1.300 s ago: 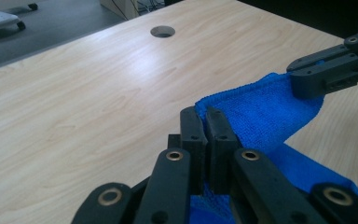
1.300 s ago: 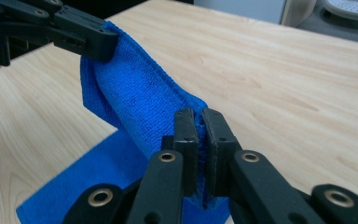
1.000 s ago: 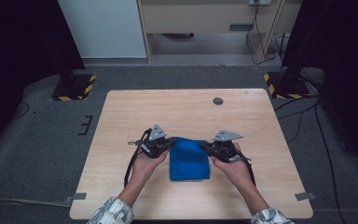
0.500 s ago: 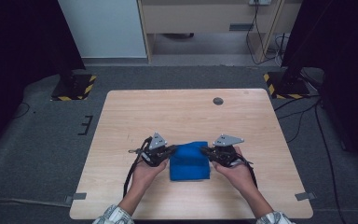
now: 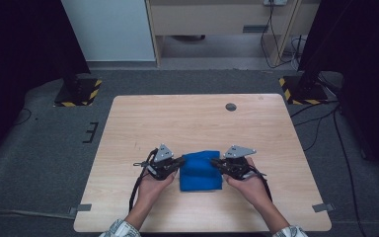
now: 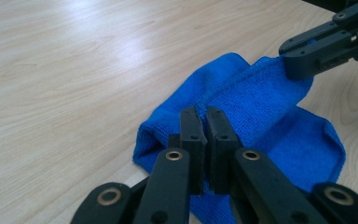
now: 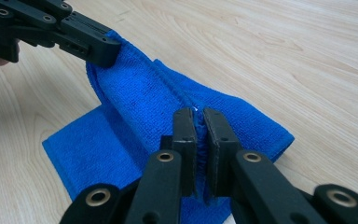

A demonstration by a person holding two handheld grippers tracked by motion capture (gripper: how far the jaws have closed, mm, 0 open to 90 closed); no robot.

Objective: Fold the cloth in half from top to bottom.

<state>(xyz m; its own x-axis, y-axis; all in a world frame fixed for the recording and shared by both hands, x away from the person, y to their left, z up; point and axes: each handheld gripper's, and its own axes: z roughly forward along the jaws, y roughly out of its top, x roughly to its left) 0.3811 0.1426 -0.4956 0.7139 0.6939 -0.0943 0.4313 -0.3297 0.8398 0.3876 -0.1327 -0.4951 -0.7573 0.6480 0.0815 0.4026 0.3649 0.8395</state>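
Observation:
A blue microfibre cloth (image 5: 201, 169) lies folded on the wooden table (image 5: 187, 123) near its front edge. My left gripper (image 5: 179, 162) is shut on the cloth's left corner, and in the left gripper view the black jaws pinch the hem of the cloth (image 6: 256, 112). My right gripper (image 5: 214, 162) is shut on the opposite corner, its jaws clamped on the edge of the cloth (image 7: 140, 107). Between the two grips the held edge is lifted slightly and folded over the layer below. Each gripper view also shows the other gripper (image 6: 303, 60) (image 7: 105, 51) holding its corner.
A small dark round grommet (image 5: 231, 106) sits in the table near its far edge. Black stands with yellow-black striped bases (image 5: 76, 91) (image 5: 301, 89) flank the table on the grey floor. Cables (image 5: 325, 128) trail to the right.
Both hands have drawn a little toward the table's front edge with the cloth's edge, the left one sinking slightly. The cloth fold has come forward with them.

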